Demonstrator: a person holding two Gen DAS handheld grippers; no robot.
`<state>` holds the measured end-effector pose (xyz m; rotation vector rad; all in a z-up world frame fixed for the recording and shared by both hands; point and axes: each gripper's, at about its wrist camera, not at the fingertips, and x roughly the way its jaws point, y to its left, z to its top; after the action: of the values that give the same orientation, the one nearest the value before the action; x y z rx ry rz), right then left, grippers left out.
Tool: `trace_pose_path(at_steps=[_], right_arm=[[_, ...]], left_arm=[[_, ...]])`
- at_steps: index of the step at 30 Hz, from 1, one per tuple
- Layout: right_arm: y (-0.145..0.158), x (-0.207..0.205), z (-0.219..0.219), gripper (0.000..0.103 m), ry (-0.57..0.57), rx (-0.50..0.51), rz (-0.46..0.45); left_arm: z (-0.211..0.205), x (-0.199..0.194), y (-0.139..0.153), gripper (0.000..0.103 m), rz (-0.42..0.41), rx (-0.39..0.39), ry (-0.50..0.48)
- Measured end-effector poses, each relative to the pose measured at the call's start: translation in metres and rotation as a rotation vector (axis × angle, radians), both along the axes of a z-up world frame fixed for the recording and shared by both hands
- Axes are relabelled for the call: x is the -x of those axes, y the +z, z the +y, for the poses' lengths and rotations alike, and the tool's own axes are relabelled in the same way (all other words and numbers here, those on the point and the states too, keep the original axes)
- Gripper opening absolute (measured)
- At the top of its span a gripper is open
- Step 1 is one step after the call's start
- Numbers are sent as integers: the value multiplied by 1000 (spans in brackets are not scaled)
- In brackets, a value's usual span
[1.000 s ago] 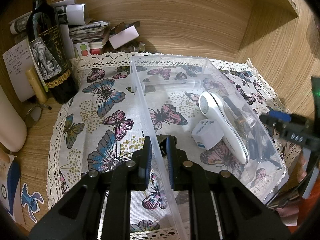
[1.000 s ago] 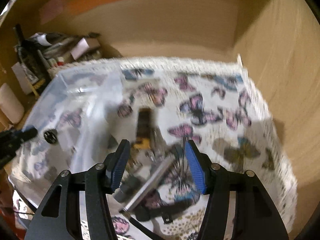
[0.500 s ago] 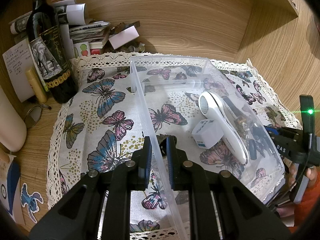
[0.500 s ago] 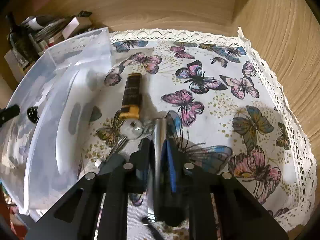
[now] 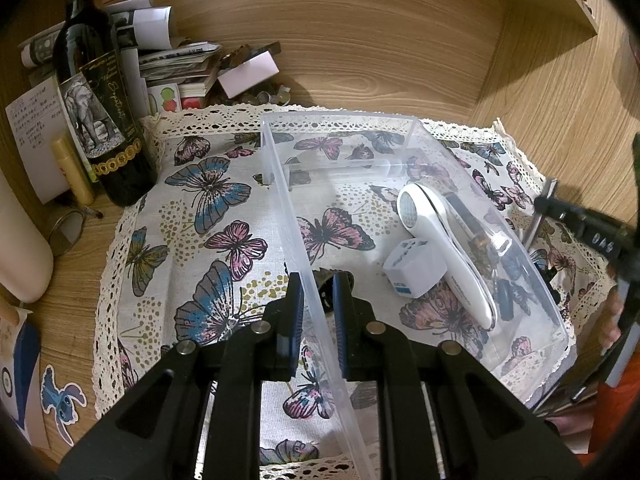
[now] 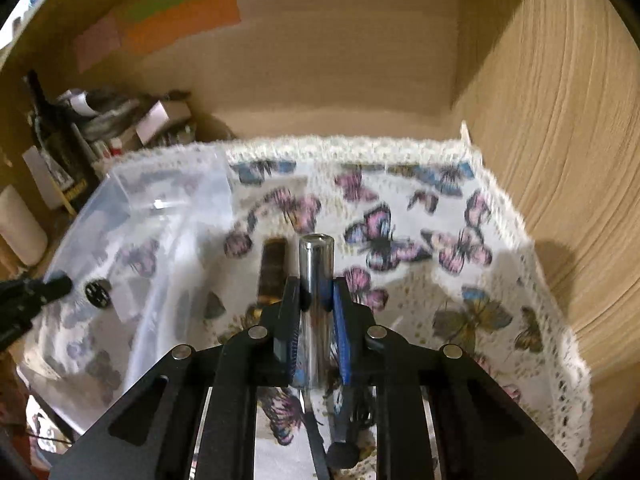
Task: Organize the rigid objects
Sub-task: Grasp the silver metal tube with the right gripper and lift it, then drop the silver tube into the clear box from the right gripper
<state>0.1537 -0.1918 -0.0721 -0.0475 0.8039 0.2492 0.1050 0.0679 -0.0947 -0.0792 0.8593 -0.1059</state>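
My left claw (image 5: 316,300), angled downward, pinches the clear bin (image 5: 416,128) wall at six o'clock. My right claw (image 6: 316,304), tilted down, clamps a shiny metal cylinder (image 6: 316,264) above the butterfly cloth (image 6: 460,280).

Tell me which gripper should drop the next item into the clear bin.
Right. The right gripper already clamps the metal cylinder beside the clear bin; the left gripper is shut on the bin's wall, steadying it.
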Motion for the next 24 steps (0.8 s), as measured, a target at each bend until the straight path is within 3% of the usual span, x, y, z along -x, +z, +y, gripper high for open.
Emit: trace_pose_path(at_steps=[16,24], right_arm=[[79,25,50,14,164,-63,-225],[72,33,89,14,325,-61,-183]], left_arm=[[0,1,0,13,0,1,-1],[0,0,0,13,-2,0,-2]])
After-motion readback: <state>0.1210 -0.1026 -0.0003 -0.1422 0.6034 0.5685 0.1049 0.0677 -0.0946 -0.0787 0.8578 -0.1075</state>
